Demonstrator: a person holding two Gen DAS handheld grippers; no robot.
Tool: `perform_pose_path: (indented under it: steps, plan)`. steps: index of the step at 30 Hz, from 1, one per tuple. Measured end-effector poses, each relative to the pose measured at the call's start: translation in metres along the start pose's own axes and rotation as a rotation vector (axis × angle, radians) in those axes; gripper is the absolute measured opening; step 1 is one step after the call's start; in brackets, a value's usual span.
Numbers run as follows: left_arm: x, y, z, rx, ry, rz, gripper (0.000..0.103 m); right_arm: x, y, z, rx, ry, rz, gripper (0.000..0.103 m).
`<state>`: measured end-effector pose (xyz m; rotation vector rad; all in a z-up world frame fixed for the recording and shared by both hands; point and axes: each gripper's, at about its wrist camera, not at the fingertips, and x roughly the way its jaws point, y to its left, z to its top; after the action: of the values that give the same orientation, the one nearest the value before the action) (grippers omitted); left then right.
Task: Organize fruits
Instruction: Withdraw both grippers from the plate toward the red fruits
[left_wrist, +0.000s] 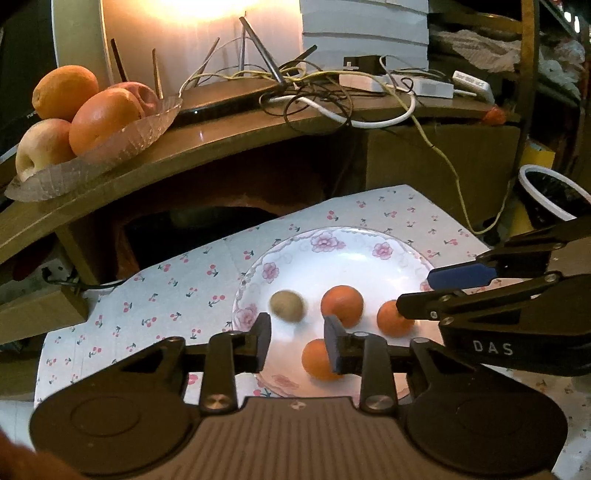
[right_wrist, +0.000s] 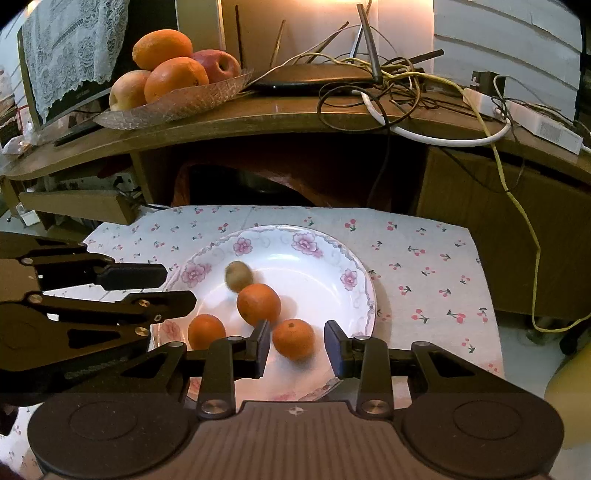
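A white plate (right_wrist: 354, 258) with pink flowers around its rim sits on a cloth printed with small cherries (right_wrist: 424, 258), and it carries four small fruits: three round orange mandarins and one dull brown-green kiwi (right_wrist: 239, 276), which looks blurred in both views. In the right wrist view the kiwi lies toward the far side of the plate, touching or just beside the middle mandarin (right_wrist: 258, 304); a second mandarin (right_wrist: 206, 331) lies to the left near the rim, and the third mandarin (right_wrist: 293, 339) lies nearest the camera. The right gripper (right_wrist: 296, 345) is spread wide, and this nearest mandarin sits between its two fingers with a gap on each side, so nothing is clasped. The left gripper (left_wrist: 296, 345) is likewise spread wide and holds nothing; in its view the kiwi (left_wrist: 287, 306) lies just beyond the left finger, one mandarin (left_wrist: 341, 305) beyond the right finger, and another mandarin (left_wrist: 318, 360) is partly hidden behind that right finger. Each gripper reaches into the other's view from the side, above the plate. On the wooden shelf (right_wrist: 258, 118) behind, a glass dish (right_wrist: 177, 105) holds larger oranges and apples, beside a tangle of cables (right_wrist: 388, 88).
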<state>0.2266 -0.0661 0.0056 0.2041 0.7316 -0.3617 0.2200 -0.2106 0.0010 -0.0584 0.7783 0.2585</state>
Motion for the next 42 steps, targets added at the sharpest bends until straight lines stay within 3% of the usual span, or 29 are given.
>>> perform_pose_path:
  steps: [14, 23, 31, 42]
  plan:
    - [-0.012, 0.000, -0.009, 0.002, 0.010, 0.000, 0.039, -0.015, -0.003, -0.005, -0.001, -0.015, 0.016, 0.037]
    - [-0.047, 0.002, -0.021, -0.019, 0.000, 0.005, 0.039, -0.036, 0.016, -0.017, -0.035, -0.009, 0.080, 0.040]
    - [-0.066, 0.014, -0.054, -0.038, 0.071, 0.048, 0.040, -0.039, 0.038, -0.032, -0.103, 0.043, 0.155, 0.041]
    - [-0.063, 0.032, -0.089, 0.001, 0.142, 0.042, 0.040, -0.025, 0.067, -0.050, -0.179, 0.129, 0.233, 0.042]
